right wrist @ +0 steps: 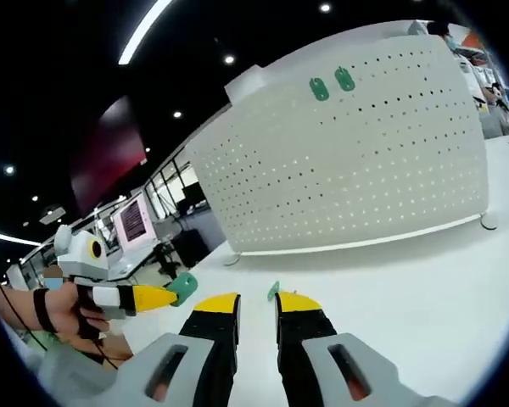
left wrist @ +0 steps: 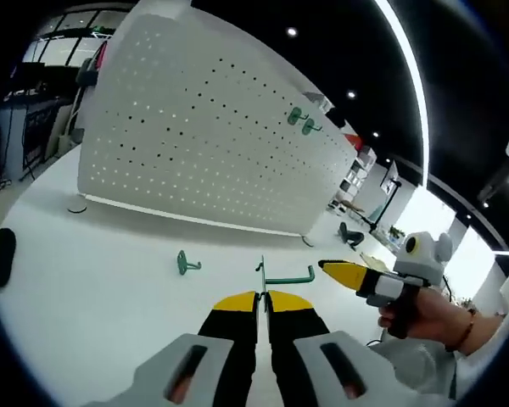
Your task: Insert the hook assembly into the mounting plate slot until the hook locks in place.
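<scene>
The left gripper (left wrist: 261, 298) is clamped on a green hook (left wrist: 287, 275); the right gripper (right wrist: 256, 300) is parted, empty. Carrying step: next, lift toward the pegboard (left wrist: 195, 127) at twelve o'clock and find a slot

Bright, even overhead light; heavy fisheye warp in both views.

Light comes from a long white ceiling strip light (left wrist: 411, 76) and small round recessed ceiling spots (right wrist: 229, 59) on a dark ceiling; the strip blows out to pure white. Daylight at the tall far windows (left wrist: 424, 216) is also clipped. The glossy white tabletop (left wrist: 85, 280) reflects light softly, shadows on it faint and diffuse. The white perforated pegboard panel (right wrist: 356, 161) reads well lit, holes crisp at centre. Straight edges bow hard toward the rim, and the far office background goes soft and smeared. Left gripper view's near jaws are slightly blurred.
</scene>
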{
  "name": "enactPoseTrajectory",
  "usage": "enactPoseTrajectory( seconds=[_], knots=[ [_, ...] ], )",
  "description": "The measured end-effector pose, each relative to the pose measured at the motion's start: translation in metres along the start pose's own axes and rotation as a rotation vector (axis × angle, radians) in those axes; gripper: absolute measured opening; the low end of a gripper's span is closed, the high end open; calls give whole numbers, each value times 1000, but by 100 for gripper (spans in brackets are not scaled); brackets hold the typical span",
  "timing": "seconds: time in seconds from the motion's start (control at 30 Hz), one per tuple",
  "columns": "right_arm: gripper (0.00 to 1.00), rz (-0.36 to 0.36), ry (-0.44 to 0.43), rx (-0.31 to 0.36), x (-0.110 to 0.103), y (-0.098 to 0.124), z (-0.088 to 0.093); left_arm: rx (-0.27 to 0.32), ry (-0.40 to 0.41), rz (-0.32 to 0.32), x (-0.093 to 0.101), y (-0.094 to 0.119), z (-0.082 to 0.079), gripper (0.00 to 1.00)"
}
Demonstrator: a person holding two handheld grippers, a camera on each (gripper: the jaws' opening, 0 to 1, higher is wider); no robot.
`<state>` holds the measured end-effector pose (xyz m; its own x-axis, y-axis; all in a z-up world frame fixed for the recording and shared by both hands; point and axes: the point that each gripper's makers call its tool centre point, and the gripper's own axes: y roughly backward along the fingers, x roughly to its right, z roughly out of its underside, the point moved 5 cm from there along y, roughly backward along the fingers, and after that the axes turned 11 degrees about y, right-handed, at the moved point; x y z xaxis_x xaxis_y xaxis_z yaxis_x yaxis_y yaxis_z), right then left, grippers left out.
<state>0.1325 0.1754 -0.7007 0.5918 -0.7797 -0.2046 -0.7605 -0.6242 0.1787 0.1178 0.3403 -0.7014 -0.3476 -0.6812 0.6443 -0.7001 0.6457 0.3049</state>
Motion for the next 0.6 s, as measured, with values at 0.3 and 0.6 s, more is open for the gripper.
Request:
enactPoseTrajectory(
  seconds=[0.3,0.6],
  knots=[
    [15,-106,-36,54,-21,-4,-4,12,67,107,23,0,-2,4],
    [14,-206,-70,79,-39,-7,-6,27,120,153,30,4,-2,4]
  ],
)
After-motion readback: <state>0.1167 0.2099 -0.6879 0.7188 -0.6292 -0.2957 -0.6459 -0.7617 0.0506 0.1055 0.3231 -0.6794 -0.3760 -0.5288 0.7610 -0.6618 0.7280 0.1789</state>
